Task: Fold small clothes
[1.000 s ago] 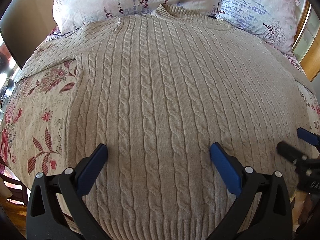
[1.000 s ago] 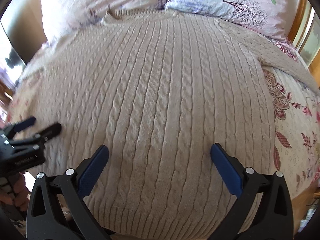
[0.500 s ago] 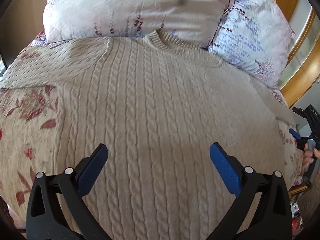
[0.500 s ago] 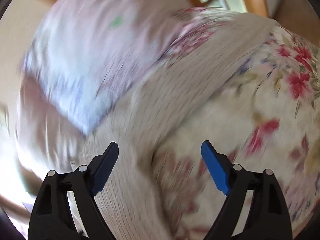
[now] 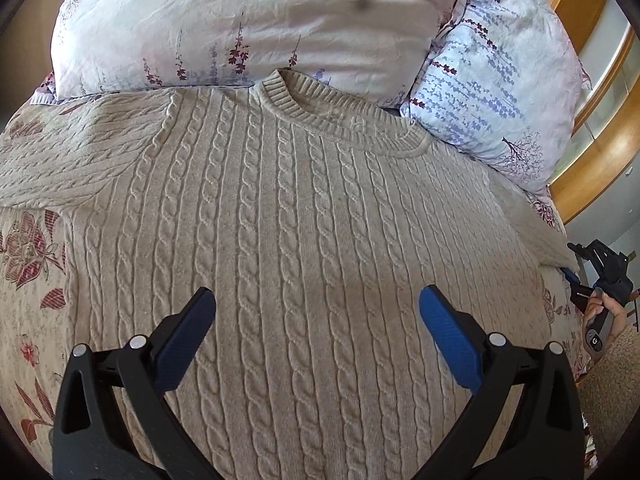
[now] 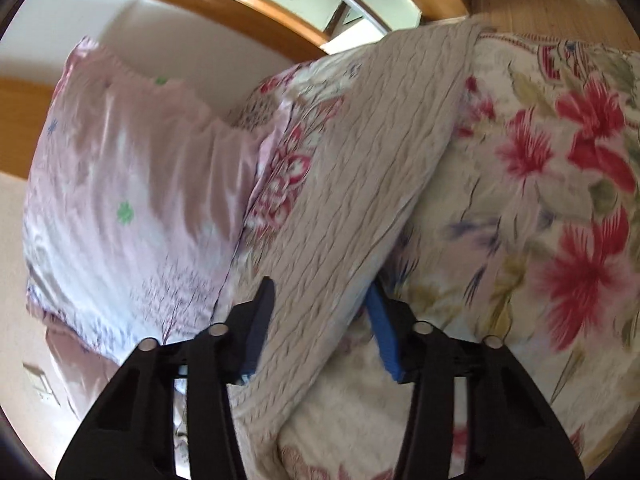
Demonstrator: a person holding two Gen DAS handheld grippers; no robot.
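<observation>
A beige cable-knit sweater [image 5: 304, 208] lies flat, front up, on a floral bedspread, collar [image 5: 340, 120] toward the pillows. My left gripper [image 5: 316, 316] is open and empty, hovering over the sweater's chest. My right gripper [image 6: 320, 312] is at the bed's right side, its jaws open around the sweater's right sleeve [image 6: 360, 184], which runs between the fingers; they have not closed on it. The right gripper also shows in the left wrist view [image 5: 600, 276] at the far right edge, held by a hand.
Two pillows [image 5: 256, 20] [image 5: 492, 92] lie against the headboard behind the collar. The floral bedspread [image 5: 28, 280] is bare left of the sweater. A wooden bed frame [image 6: 224, 4] and a wall are beyond the right pillow [image 6: 132, 208].
My right gripper swung from the sweater's hem out to the right side of the bed and now straddles the right sleeve. My left gripper moved up toward the chest and collar.
</observation>
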